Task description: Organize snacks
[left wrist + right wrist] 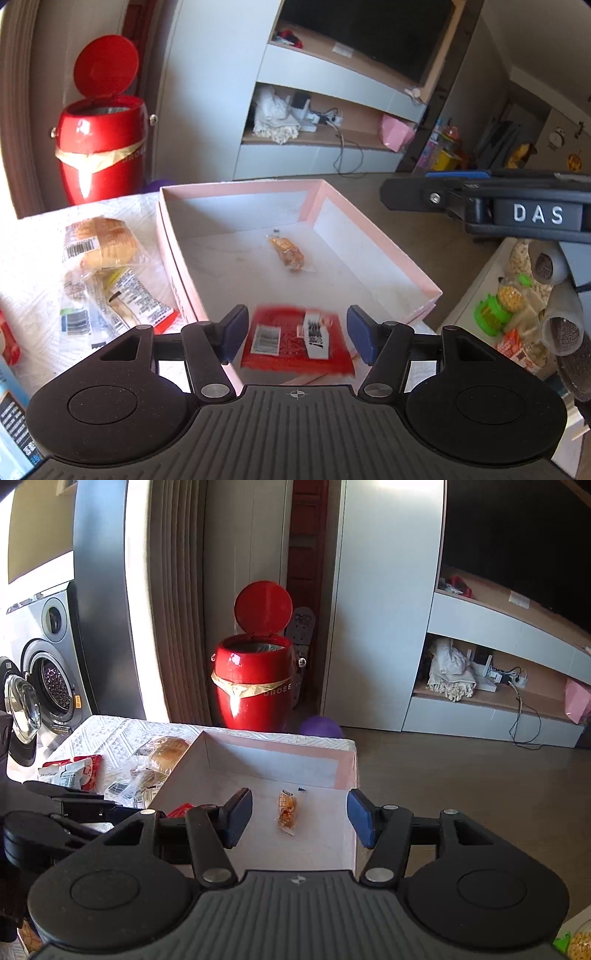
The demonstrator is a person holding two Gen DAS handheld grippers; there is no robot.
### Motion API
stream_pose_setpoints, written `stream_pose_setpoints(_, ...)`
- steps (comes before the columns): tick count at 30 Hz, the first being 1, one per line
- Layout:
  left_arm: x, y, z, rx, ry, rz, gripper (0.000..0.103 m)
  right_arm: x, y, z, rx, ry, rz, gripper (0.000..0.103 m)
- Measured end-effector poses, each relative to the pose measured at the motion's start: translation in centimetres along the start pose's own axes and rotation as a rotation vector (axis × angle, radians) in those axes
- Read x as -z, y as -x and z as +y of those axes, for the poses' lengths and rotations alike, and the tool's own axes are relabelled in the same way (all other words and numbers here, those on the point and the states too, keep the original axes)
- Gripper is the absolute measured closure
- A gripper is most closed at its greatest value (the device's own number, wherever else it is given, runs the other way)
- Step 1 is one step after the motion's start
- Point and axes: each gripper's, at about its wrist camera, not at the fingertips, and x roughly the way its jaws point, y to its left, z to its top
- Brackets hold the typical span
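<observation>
A shallow pink box (325, 195) sits on the white-clothed table; it also shows in the right wrist view (343, 771). Inside lies a small clear-wrapped orange snack (289, 253) (287, 808). A red snack packet (295, 341), blurred, lies in the box's near end between the open fingers of my left gripper (297, 338), untouched by the pads. My right gripper (299, 818) is open and empty above the box; it shows from the side in the left wrist view (480, 199). Wrapped bread (101, 240) and several packets (122, 299) lie left of the box.
A red lidded bin (255, 681) stands open on the floor behind the table. A washing machine (48, 686) is at the left. Red-and-white packets (72, 771) lie on the cloth. A second surface with snack jars (517, 306) is at the right.
</observation>
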Motion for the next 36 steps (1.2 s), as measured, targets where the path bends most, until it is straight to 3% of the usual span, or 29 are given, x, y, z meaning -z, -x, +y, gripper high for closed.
stream_pose_setpoints(2, 0.0, 1.0, 1.1, 0.031, 0.135, -0.123, 0.04, -1.3, -0.8, 1.3, 0.018, 0.004, -0.007, 0.046)
stream_pose_setpoints(4, -0.4, 2.2, 3.0, 0.056, 0.24, -0.182, 0.04, -2.6, -1.1, 2.5, 0.047, 0.029, -0.038, 0.046)
stream_pose_setpoints(6, -0.3, 3.9, 4.6, 0.057, 0.273, -0.211, 0.04, -3.9, -0.9, 3.3, 0.074, 0.048, -0.079, 0.045)
stream_pose_setpoints(9, 1.1, 7.8, 7.2, -0.036, 0.275, -0.217, 0.04, -5.1, -0.6, 4.1, 0.067, 0.069, -0.093, 0.036)
stream_pose_setpoints(14, 5.7, 13.0, 12.5, -0.235, 0.42, -0.305, 0.04, -6.2, -3.7, 8.2, -0.061, 0.168, 0.038, 0.036)
stream_pose_setpoints(18, 7.8, 13.9, 16.0, -0.241, 0.569, -0.379, 0.04, -8.0, -10.1, 14.1, -0.189, 0.196, 0.198, 0.036)
stream_pose_setpoints(20, 8.0, 13.8, 16.8, -0.241, 0.569, -0.384, 0.04, -8.9, -13.3, 16.5, -0.191, 0.2, 0.252, 0.036)
stream_pose_setpoints(23, 8.4, 13.2, 17.4, -0.256, 0.546, -0.358, 0.04, -9.4, -18.5, 20.4, -0.078, 0.276, 0.276, 0.036)
stream_pose_setpoints(28, 9.2, 14.4, 17.5, -0.241, 0.566, -0.367, 0.04, -8.4, -24.2, 21.8, 0.016, 0.31, 0.393, 0.039)
stream_pose_setpoints(31, 9.4, 14.9, 17.5, -0.236, 0.569, -0.381, 0.04, -7.3, -24.3, 21.8, 0.014, 0.301, 0.426, 0.045)
stream_pose_setpoints(36, 9.3, 14.3, 17.2, -0.218, 0.564, -0.345, 0.04, -5.0, -19.9, 22.4, -0.064, 0.389, 0.473, 0.053)
